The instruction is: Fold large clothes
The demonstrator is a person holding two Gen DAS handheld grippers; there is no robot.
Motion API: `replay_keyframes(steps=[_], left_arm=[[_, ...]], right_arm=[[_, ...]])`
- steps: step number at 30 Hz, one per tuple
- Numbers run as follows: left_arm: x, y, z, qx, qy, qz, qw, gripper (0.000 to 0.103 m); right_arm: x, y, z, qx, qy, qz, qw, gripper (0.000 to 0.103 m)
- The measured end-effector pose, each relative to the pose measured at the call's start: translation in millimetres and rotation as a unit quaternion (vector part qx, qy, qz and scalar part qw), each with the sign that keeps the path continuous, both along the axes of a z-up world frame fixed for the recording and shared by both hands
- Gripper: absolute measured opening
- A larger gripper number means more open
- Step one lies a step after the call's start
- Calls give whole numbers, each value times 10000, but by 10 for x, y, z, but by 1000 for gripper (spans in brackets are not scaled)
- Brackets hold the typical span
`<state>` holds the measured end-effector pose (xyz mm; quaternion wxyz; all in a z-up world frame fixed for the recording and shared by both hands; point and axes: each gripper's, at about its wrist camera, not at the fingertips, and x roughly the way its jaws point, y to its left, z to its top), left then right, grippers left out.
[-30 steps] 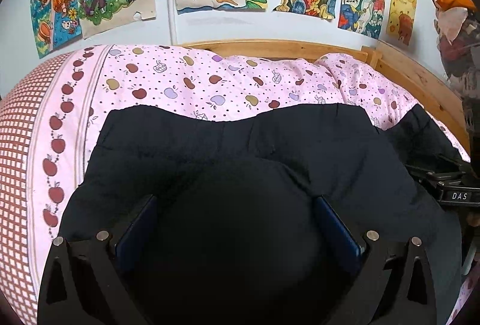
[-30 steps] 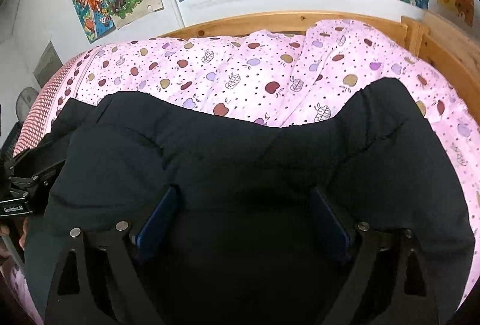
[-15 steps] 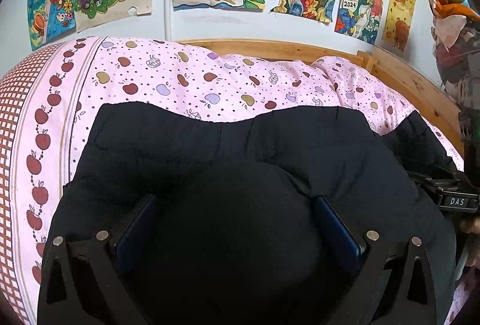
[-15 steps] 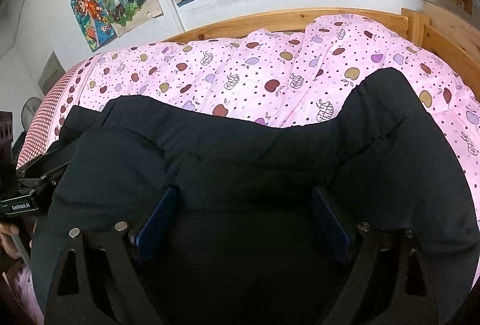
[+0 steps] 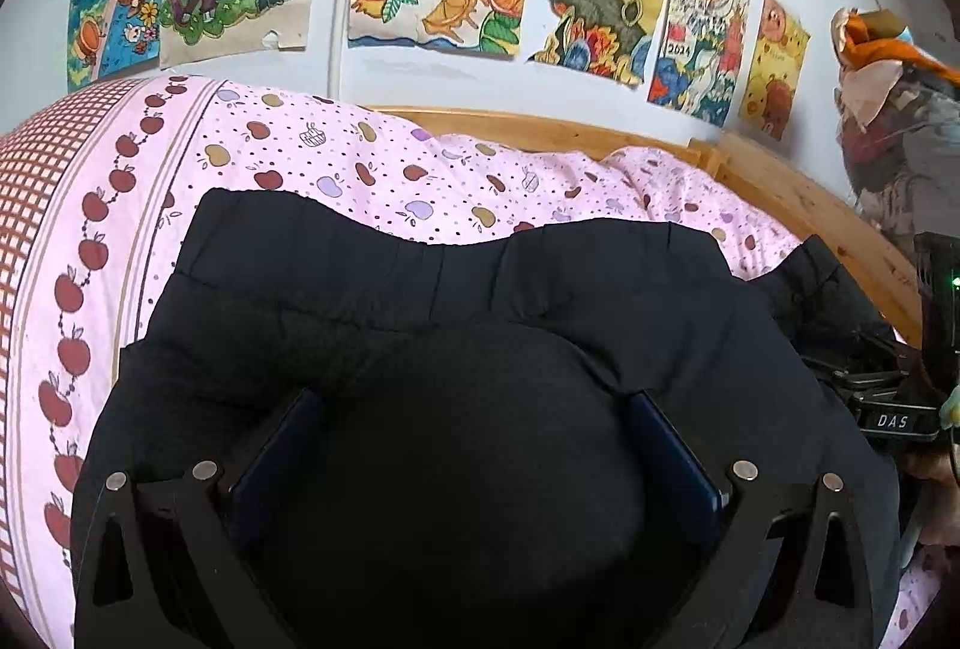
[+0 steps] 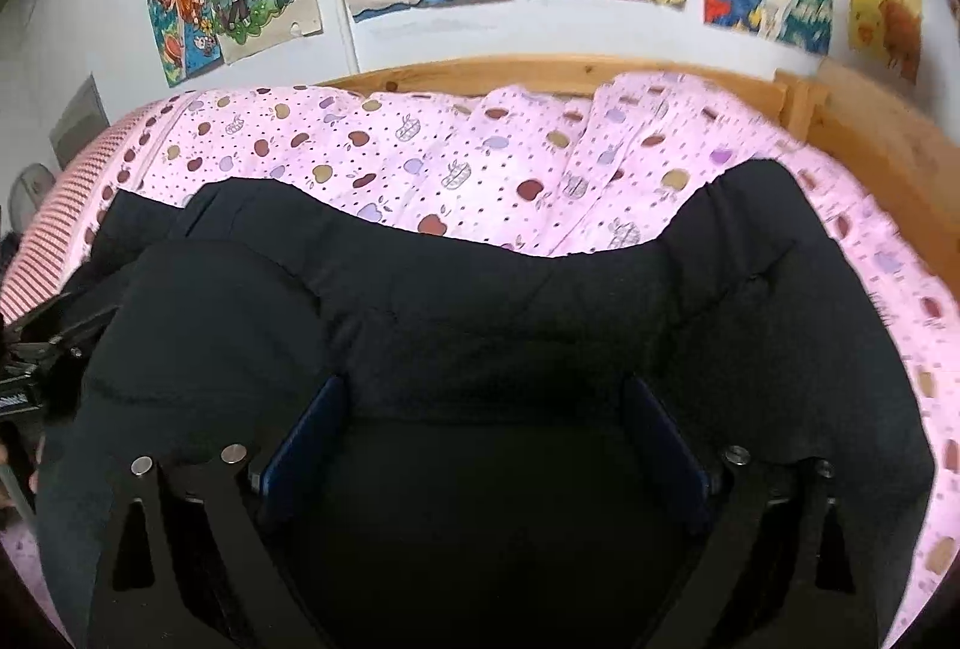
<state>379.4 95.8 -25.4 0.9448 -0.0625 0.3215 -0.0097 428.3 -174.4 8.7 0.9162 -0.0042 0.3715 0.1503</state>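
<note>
Broadly, the black padded garment (image 5: 420, 301) lies spread on the pink apple-print quilt (image 5: 360, 163), its far edge running in a wavy line across both views, with a wide band of bare quilt between that edge and the wooden bed frame (image 5: 780, 193). On the left side the quilt's red-checked border (image 5: 36, 181) lies open beside the cloth; on the right, in the right wrist view, the garment's raised corner (image 6: 762, 205) comes near the frame's side rail. The left gripper (image 5: 474, 445) has a thick bulge of the black cloth filling the space between its blue-padded fingers (image 5: 282, 451), which stand wide apart against the bundle; the right gripper (image 6: 480, 433) likewise has cloth packed between its spread fingers (image 6: 306, 427). Each gripper shows at the edge of the other's view. Compared with a second ago, the garment's far edge sits lower against the quilt and more of the poster-covered wall (image 5: 336, 67) shows; the right wrist view is now slightly blurred.
</note>
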Motion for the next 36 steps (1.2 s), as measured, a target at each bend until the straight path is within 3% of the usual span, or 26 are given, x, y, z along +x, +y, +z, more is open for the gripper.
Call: replay_keyframes(steps=[5, 14, 23, 31, 36], left_arm=[[-23, 6, 27, 27, 16, 45, 10000, 103], [-123, 117, 294, 42, 119, 453, 9989, 103], [-395, 475, 495, 311, 224, 887, 9953, 103], [-604, 755, 375, 543, 707, 1189, 9889, 103], [-689, 896, 310, 462, 883, 1280, 9868, 103]], right_arm=[[-120, 0, 185, -568, -361, -405, 9969, 94], [-421, 64, 474, -1070, -1016, -285, 9886, 94], [-588, 20, 622, -1392, -1191, -232, 9828, 94], [-754, -78, 737, -1837, -1418, -323, 9722, 94], [-791, -207, 787, -1949, -1431, -418, 9694, 94]])
